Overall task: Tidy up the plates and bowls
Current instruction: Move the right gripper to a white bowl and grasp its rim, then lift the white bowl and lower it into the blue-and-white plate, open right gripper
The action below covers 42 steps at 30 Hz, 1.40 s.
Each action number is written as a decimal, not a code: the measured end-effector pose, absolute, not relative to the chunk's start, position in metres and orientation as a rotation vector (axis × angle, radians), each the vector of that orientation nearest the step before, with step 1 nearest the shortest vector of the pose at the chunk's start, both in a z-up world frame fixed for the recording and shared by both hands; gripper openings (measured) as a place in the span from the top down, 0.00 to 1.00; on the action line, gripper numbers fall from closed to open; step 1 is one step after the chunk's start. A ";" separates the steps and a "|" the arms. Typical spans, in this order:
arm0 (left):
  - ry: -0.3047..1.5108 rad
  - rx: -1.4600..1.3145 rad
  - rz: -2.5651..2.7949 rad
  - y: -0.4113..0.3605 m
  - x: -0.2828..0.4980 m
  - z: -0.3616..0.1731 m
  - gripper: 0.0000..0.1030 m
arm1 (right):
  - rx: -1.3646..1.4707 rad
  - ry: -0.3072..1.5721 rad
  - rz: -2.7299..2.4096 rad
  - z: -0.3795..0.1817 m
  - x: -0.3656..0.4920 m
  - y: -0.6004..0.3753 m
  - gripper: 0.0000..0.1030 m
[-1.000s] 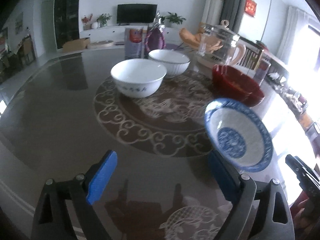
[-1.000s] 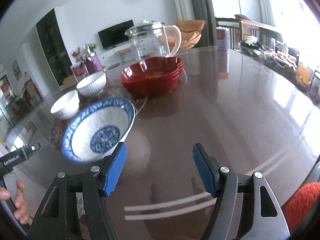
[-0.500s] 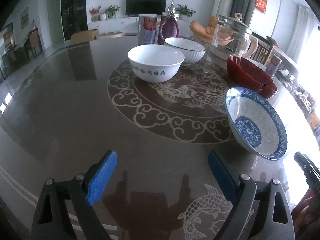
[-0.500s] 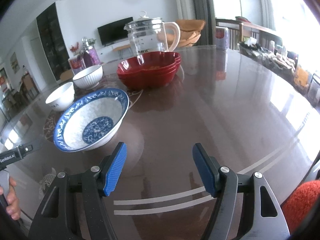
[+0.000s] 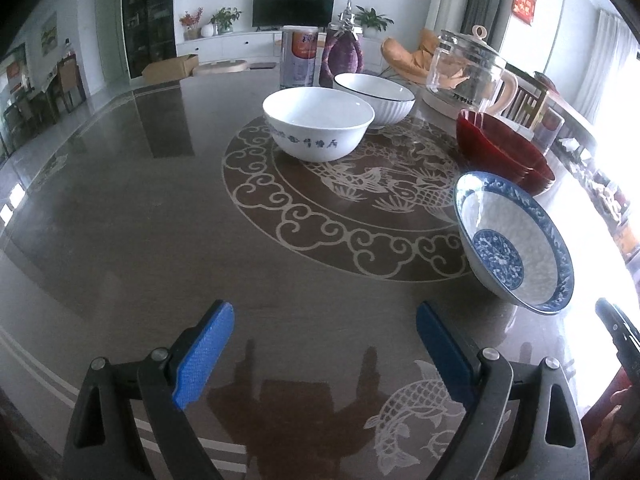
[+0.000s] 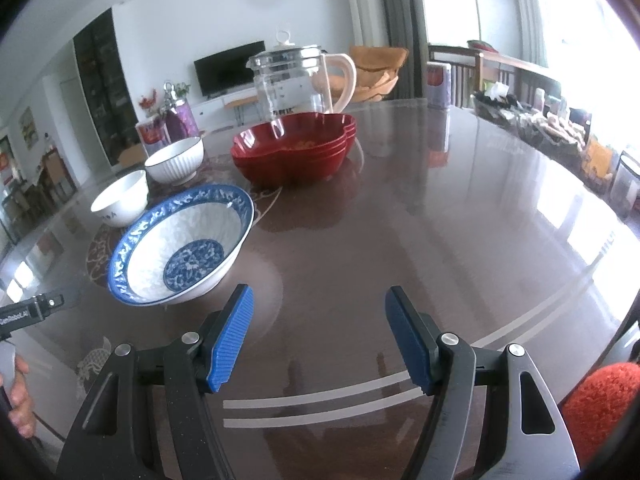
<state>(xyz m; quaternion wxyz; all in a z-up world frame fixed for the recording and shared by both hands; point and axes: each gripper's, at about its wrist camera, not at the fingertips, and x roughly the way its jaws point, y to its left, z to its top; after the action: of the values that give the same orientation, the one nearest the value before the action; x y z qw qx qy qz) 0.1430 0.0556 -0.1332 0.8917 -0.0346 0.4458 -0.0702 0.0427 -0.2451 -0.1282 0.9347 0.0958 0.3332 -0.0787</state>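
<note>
A blue-and-white patterned bowl (image 5: 516, 240) (image 6: 182, 246) sits on the dark glossy table (image 5: 140, 220), ahead and to the right of my left gripper (image 5: 324, 328) and just ahead-left of my right gripper (image 6: 320, 316). Both grippers hang open over bare tabletop with nothing between their blue pads. Farther back stand a plain white bowl with blue writing (image 5: 318, 128) (image 6: 120, 198), a ribbed white bowl (image 5: 376, 96) (image 6: 176, 160) and a stack of red scalloped plates (image 5: 504, 154) (image 6: 294, 150).
A glass kettle with a cream handle (image 5: 468, 68) (image 6: 300, 80) stands behind the red plates. A tin (image 5: 299, 56) and a purple bottle (image 5: 342, 56) stand at the table's far side. Cluttered boxes (image 6: 560, 132) line the right edge. A hand (image 6: 18, 400) shows at far left.
The blue-and-white bowl was tilted up off the table a second ago; now it rests flat on the table. The left wrist view has shifted slightly, so the bowls appear more centred.
</note>
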 end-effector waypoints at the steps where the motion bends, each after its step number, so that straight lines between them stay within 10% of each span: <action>1: 0.925 -0.069 -0.144 0.058 0.143 -0.133 0.11 | 0.189 0.679 -0.164 -0.128 0.043 -0.244 0.31; 15: 0.992 -0.186 -0.251 0.126 0.248 -0.084 0.11 | 0.162 0.715 0.031 -0.047 0.133 -0.215 0.30; 24: 1.106 -0.175 -0.214 0.129 0.346 -0.087 0.12 | 0.360 1.090 0.259 -0.057 0.275 -0.149 0.30; 34: 1.205 -0.116 -0.208 0.108 0.381 -0.120 0.48 | 0.292 1.220 0.243 -0.102 0.340 -0.086 0.32; 38: 1.226 -0.128 -0.231 0.103 0.383 -0.126 0.63 | 0.285 1.246 0.223 -0.114 0.350 -0.076 0.61; 42: 1.218 -0.128 -0.237 0.101 0.383 -0.128 0.73 | 0.283 1.255 0.217 -0.121 0.351 -0.068 0.62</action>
<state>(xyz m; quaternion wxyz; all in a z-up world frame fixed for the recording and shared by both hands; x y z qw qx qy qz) 0.3834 0.1011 -0.1278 0.8116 -0.0598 0.5704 -0.1108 0.3513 -0.0682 -0.1208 0.7945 0.1319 0.5841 0.1012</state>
